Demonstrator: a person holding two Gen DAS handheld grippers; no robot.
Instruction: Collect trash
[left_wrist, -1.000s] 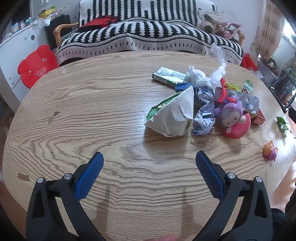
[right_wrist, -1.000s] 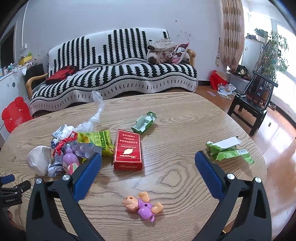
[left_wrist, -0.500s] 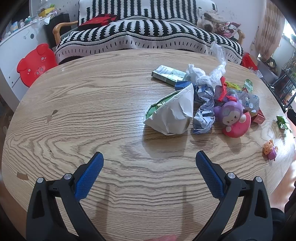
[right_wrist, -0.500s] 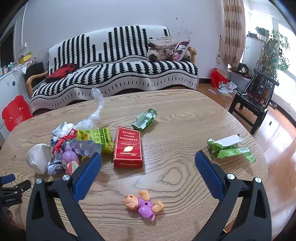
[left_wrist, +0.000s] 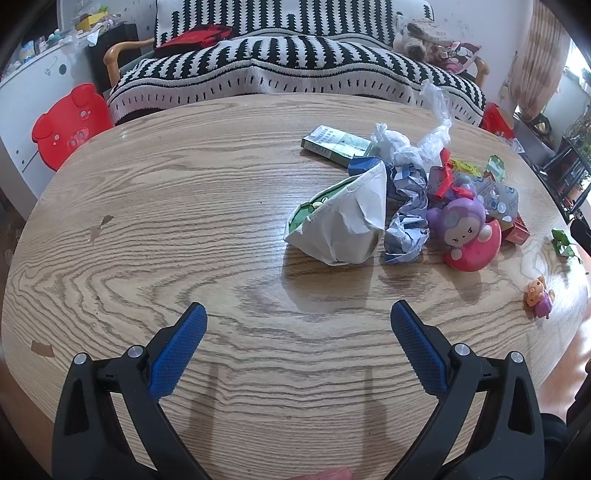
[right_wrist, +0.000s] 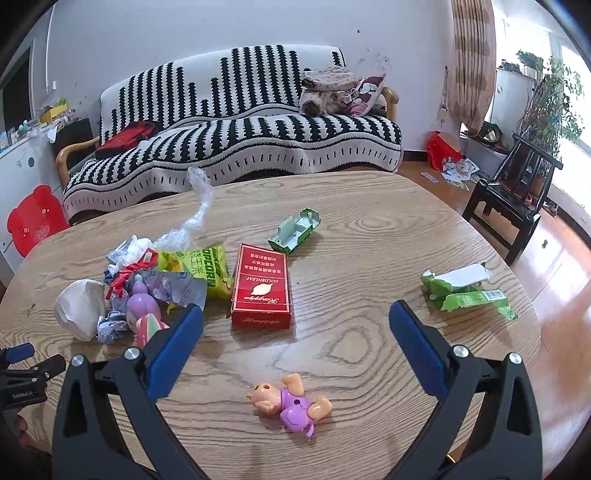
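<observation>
**Both tools spread, nothing held yet**

We hold the left tool released, short of the white wrapper ahead (likely first pick). Our right tool, equally released, hovers behind the red box on the desk.

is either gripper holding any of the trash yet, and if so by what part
Nothing is held. The left gripper and the right gripper are both open above the table, with only bare wood between their fingers.

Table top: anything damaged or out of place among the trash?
Two toys sit among the litter: a purple-and-pink roly-poly doll against the crumpled paper, and a small pig figure lying on its side. The veneer is chipped.
</observation>
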